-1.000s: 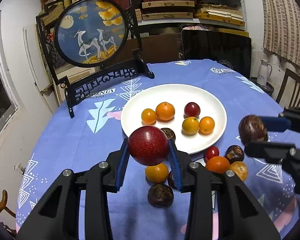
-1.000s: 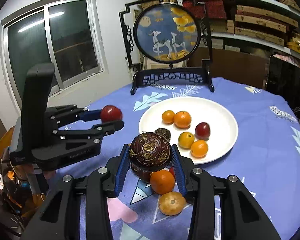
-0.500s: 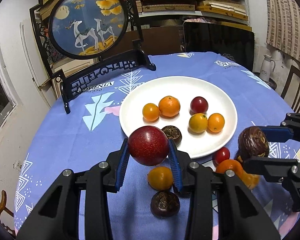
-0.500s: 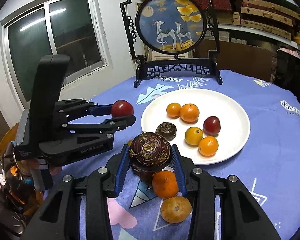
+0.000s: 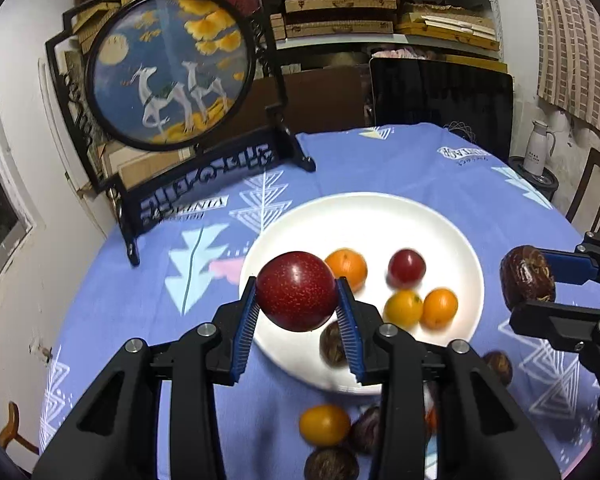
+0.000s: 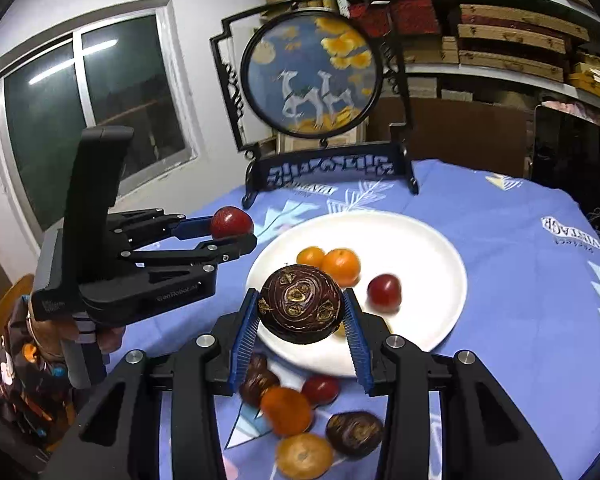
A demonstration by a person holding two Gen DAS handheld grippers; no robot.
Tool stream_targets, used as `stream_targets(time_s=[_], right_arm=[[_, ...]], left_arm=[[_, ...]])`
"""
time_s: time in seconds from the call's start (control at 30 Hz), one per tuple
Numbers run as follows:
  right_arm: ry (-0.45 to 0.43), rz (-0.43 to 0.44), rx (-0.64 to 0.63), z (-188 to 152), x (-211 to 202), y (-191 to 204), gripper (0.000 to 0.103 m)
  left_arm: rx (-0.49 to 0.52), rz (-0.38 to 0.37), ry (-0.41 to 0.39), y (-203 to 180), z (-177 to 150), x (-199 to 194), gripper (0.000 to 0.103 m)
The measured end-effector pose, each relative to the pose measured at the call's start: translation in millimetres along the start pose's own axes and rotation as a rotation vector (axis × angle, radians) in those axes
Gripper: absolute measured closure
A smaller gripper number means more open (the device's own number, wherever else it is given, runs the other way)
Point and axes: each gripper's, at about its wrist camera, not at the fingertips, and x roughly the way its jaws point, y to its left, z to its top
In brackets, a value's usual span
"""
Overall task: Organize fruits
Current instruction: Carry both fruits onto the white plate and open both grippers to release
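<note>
My left gripper (image 5: 297,312) is shut on a smooth dark red fruit (image 5: 297,291) and holds it over the near left edge of the white plate (image 5: 364,216). My right gripper (image 6: 300,320) is shut on a wrinkled dark brown fruit (image 6: 300,304) above the plate's (image 6: 428,240) near rim. The plate holds several small orange, yellow and red fruits (image 5: 404,308). Loose fruits (image 6: 296,408) lie on the blue tablecloth in front of the plate. The right gripper also shows at the right in the left wrist view (image 5: 530,294), and the left gripper in the right wrist view (image 6: 236,230).
A black framed round deer screen (image 5: 168,76) stands behind the plate at the table's back left. A dark monitor (image 5: 440,96), shelves and a chair (image 5: 596,196) sit beyond the table. A window (image 6: 92,108) is at the left.
Both grippers have moved forward with their fruits, from above the loose pile to above the plate's near edge. The plate looks larger and closer.
</note>
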Motion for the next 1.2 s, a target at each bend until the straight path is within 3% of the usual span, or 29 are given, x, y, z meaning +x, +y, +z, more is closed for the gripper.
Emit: stream_targets(time_s=[0.3,0.73,1.2], right_arm=[[-0.045,-0.036,0.01,17,1,-19,0.061],[-0.052,-0.102,0.08,51,54,-46,0.061],[0.028,-0.136,0.091,36,87,-57,0.061]], left_arm=[[0.011,-0.012,-0.01,-9,23,18,0.066],[-0.082,0.014,0.056,3,33,73,0.066],[-0.052,0.0,0.086,-1,21,92,0.066]])
